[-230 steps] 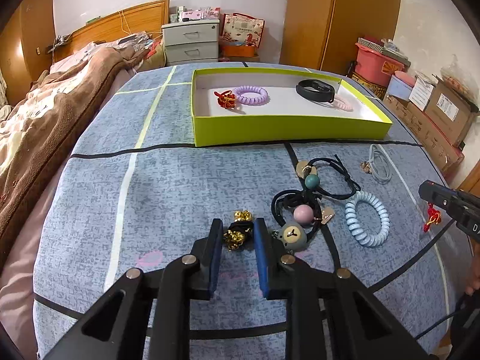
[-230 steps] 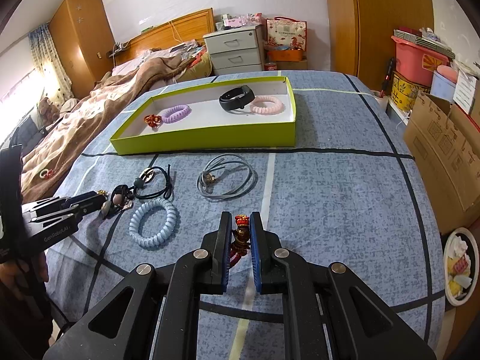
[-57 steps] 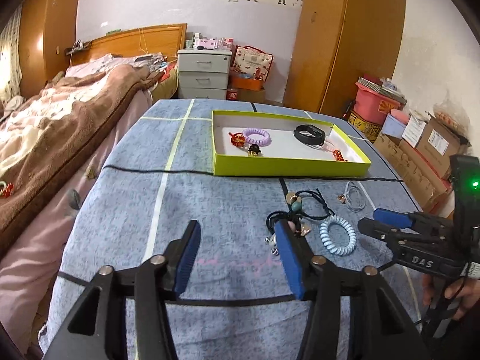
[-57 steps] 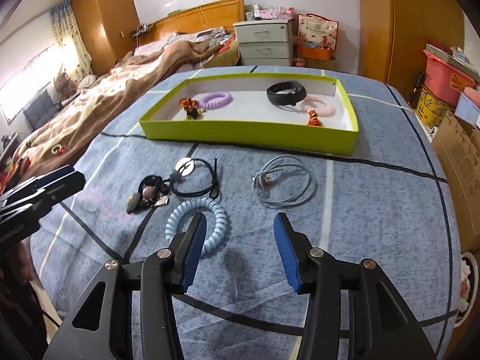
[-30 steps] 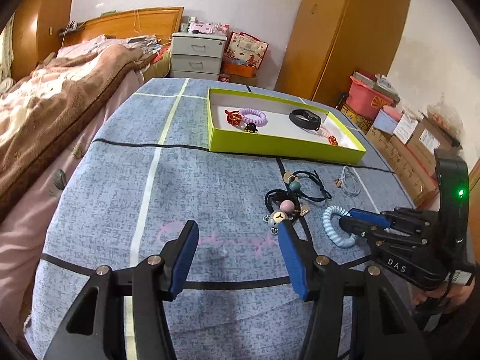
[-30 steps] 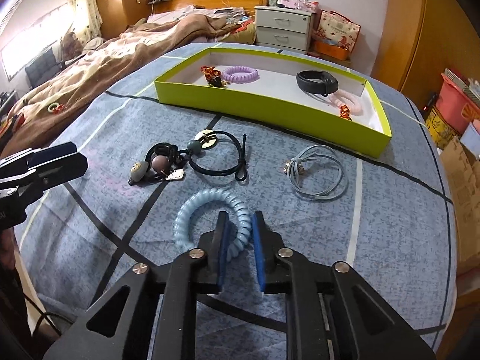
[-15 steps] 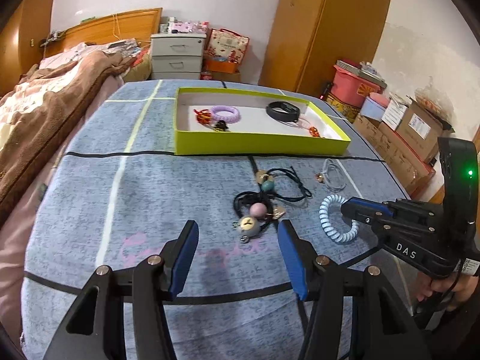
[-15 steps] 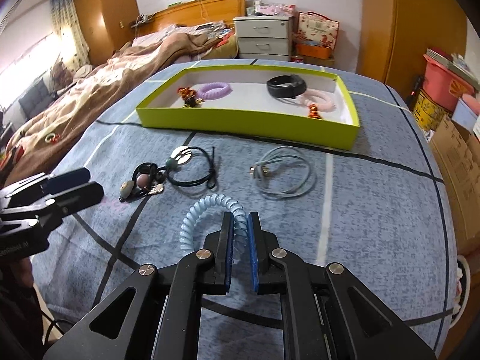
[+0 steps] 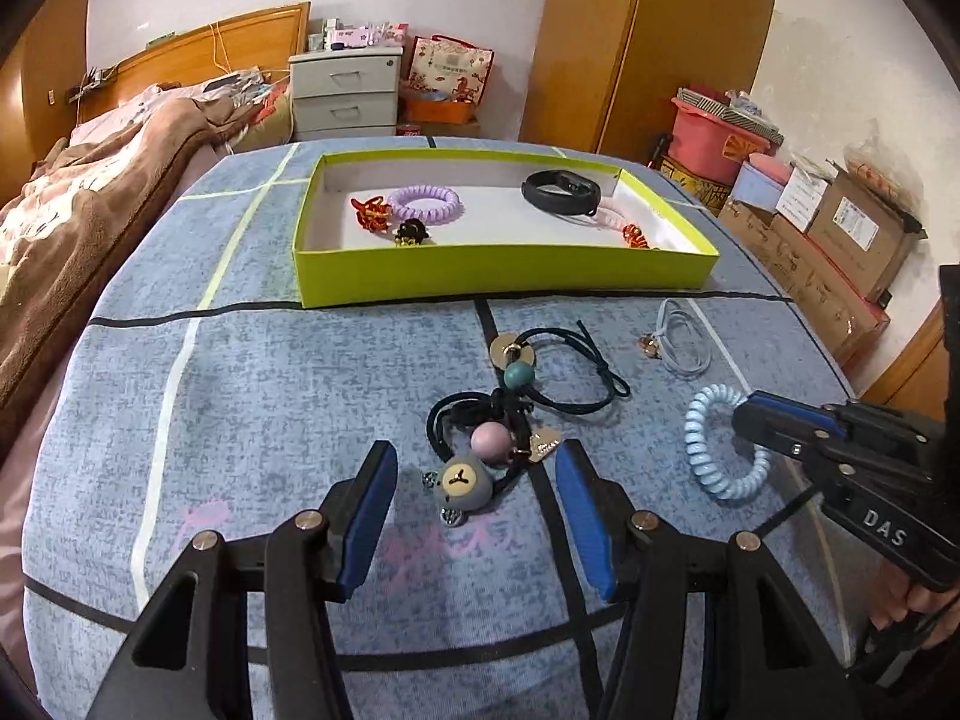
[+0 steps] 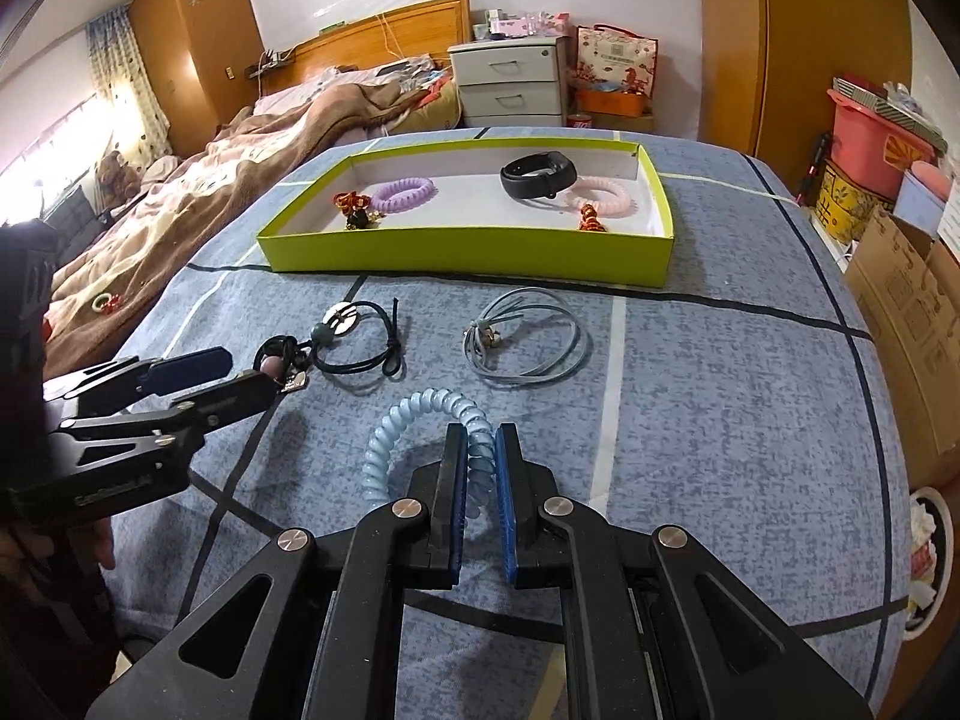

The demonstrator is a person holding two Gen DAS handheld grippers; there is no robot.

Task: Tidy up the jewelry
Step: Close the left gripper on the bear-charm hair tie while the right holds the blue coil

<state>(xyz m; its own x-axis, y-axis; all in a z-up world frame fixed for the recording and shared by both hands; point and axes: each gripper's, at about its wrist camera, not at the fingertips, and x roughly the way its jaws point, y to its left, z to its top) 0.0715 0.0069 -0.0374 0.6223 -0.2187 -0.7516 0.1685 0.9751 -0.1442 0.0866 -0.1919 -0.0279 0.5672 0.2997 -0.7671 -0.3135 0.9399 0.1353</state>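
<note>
Over the blue checked bed [image 10: 720, 396], tilting downward: right claw [image 10: 481, 450] pinching the pale blue spiral hair tie [image 10: 414, 420]; left claw [image 9: 474, 498] gaping wide, empty, straddling the bear hair tie [image 9: 465, 480].

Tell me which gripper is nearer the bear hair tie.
Left. The left gripper stands open with the bear hair tie just ahead between its fingers, untouched. The right gripper is off to the side, shut on the blue coil band.

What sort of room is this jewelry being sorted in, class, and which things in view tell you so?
Most likely a bedroom: a wooden headboard, a rumpled brown blanket and a drawer nightstand stand behind the blue checked bedspread where the pieces lie.
</note>
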